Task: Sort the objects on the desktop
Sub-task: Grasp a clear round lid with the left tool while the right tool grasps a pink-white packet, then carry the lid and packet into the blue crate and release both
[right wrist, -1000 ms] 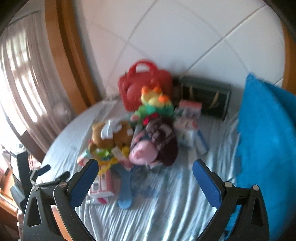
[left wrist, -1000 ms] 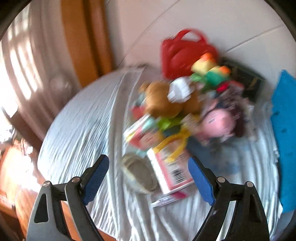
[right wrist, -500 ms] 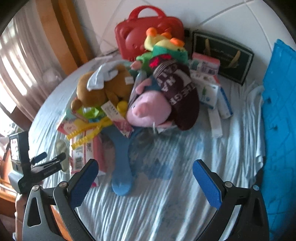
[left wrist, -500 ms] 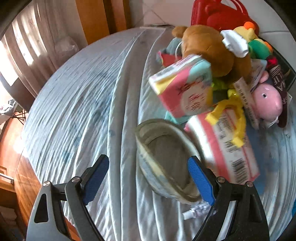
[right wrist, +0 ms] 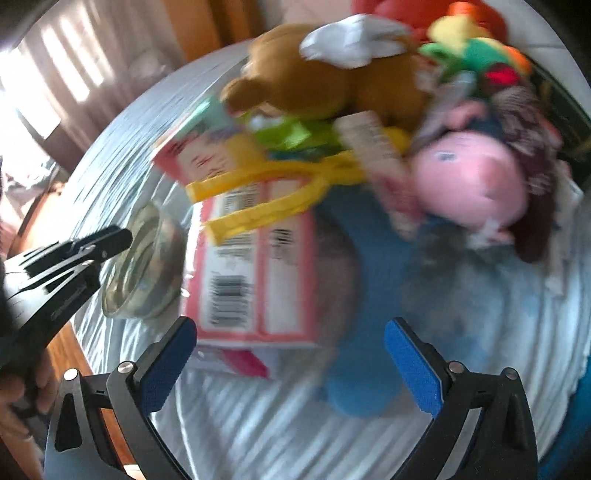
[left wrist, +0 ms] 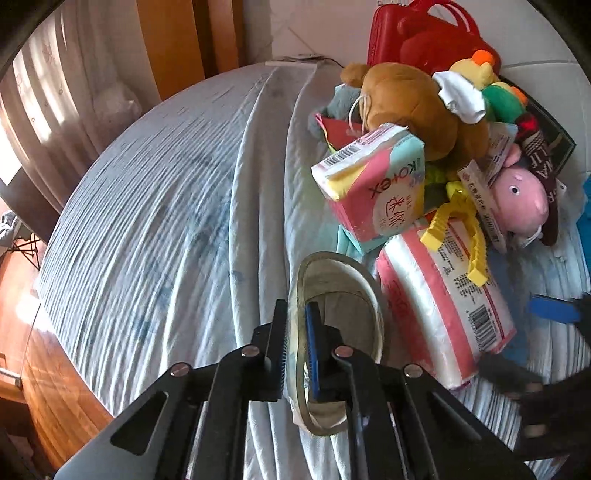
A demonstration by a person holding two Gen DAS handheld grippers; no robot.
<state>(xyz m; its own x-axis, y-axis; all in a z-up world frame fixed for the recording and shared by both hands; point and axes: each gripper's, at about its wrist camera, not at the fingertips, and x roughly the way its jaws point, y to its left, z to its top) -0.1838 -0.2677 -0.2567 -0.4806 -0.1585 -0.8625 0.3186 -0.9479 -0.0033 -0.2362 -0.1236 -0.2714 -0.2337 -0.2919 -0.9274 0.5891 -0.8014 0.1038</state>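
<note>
- Progress: barely begun, judging by layout. Nearly everything sits in one heap at the back-right of the counter (left wrist: 155,206), which has a pale striped cloth over it; no sorted groups visible anywhere.
- Heap incl.: brown plush bear (left wrist: 413,107), pink pig plush (left wrist: 521,195), green/yellow plush (left wrist: 498,92), Kotex pack (left wrist: 373,184), pink-and-white tissue pack (left wrist: 447,302), yellow clip (left wrist: 458,229), red case (left wrist: 417,33) at the rear. All piled on or against each other.
- First pick looks underway: a shallow bowl (left wrist: 336,325) at the near-left edge of the heap, just beside the tissue pack.
- Left gripper (left wrist: 297,347): fingers closed tight on the bowl's near rim, one finger outside the wall, the blue pad inside. Bowl looks tilted; can't tell if it's lifted clear of the cloth.
- Right gripper (right wrist: 288,354): fingers wide apart, nothing between the pads, touching nothing. Hovers low, near the front end of the tissue pack and a blue flat item (right wrist: 369,314); view is blurred, so details are unsure.
- Left to do, by my read: carry bowl to its spot, then break down the whole heap — plush, packs, clip, case. Bulk of the job remains.
</note>
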